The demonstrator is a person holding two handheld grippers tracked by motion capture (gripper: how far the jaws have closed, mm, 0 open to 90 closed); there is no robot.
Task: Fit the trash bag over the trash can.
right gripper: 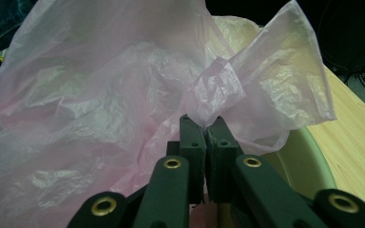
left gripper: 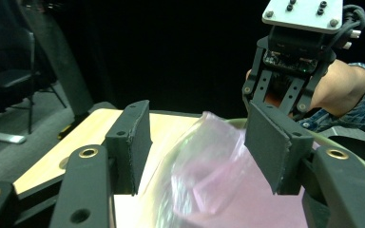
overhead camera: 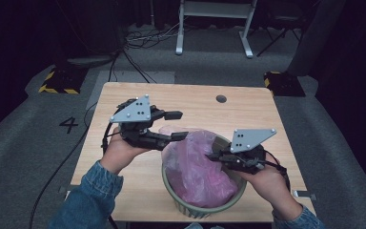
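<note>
**High view: one pinch on the pink bag, one gripper let go**

High view first, nearest the person: the green bin (overhead camera: 205,202) sits at the near edge of the wooden table (overhead camera: 190,98), with the pink plastic bag (overhead camera: 195,171) bunched up inside it and rising above the rim. The right gripper (overhead camera: 212,155) reaches in from the bin's right side, and in the right gripper view its jaws stand pressed together on a gathered fold of the film (right gripper: 209,102) — a thin pinch, near the fingertips. Just beyond the bin's left rim the left gripper (overhead camera: 177,125) hovers with its jaws wide apart; in the left gripper view the bag's edge (left gripper: 209,166) lies between and below the pads, blurred, and I cannot tell that either pad touches it. Farther back the table is bare but for a round hole (overhead camera: 221,98).

The work looks like fitting the bag as a liner. The risks, as I judge them:

- The film is slick and the right pinch is shallow — a tug could pull it free.
- With one side loose, the bag may slump into the bin.
- Pulling hard could tear the film or tip the light bin off the near edge.
</note>
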